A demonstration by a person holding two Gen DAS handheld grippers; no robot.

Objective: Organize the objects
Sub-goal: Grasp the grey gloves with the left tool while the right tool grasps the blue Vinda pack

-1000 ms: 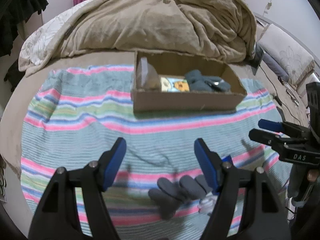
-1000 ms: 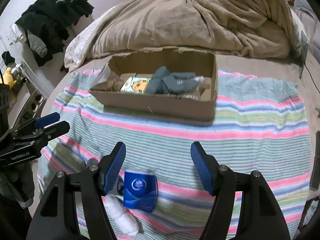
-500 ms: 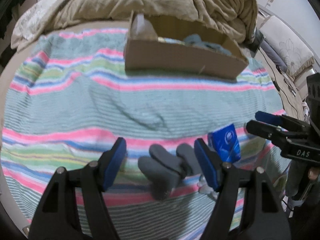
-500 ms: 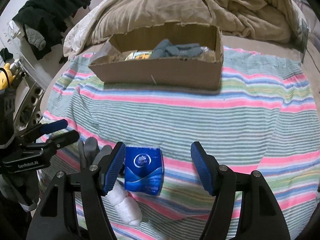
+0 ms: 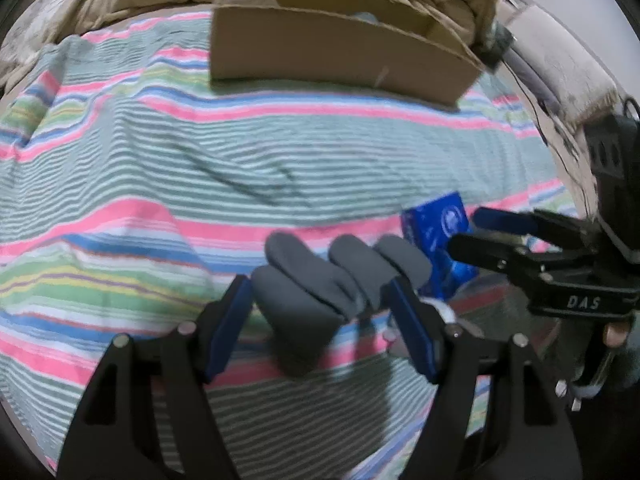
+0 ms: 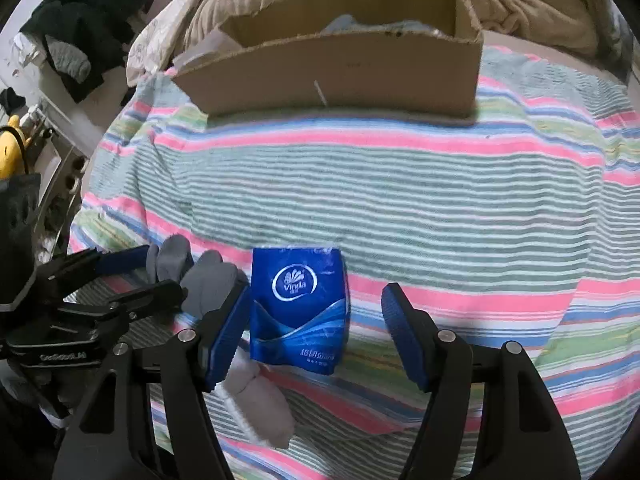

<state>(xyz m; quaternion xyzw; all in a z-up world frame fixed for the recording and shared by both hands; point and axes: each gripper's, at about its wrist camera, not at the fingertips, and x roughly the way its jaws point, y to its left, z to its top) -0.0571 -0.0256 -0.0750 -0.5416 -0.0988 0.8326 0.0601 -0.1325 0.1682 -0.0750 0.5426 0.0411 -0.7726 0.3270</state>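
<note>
With my left tongs (image 5: 320, 320) open astride the grey glove (image 5: 320, 280) and my right tongs (image 6: 316, 332) open over the blue tissue pack (image 6: 298, 304) on the bed's striped blanket (image 6: 440, 208), I line up both for the cardboard box (image 6: 340, 76).

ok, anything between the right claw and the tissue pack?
Nothing visible. The blue tissue pack lies flat on the striped blanket between the open right claw pads; a grey sock lies by its left pad.
</note>
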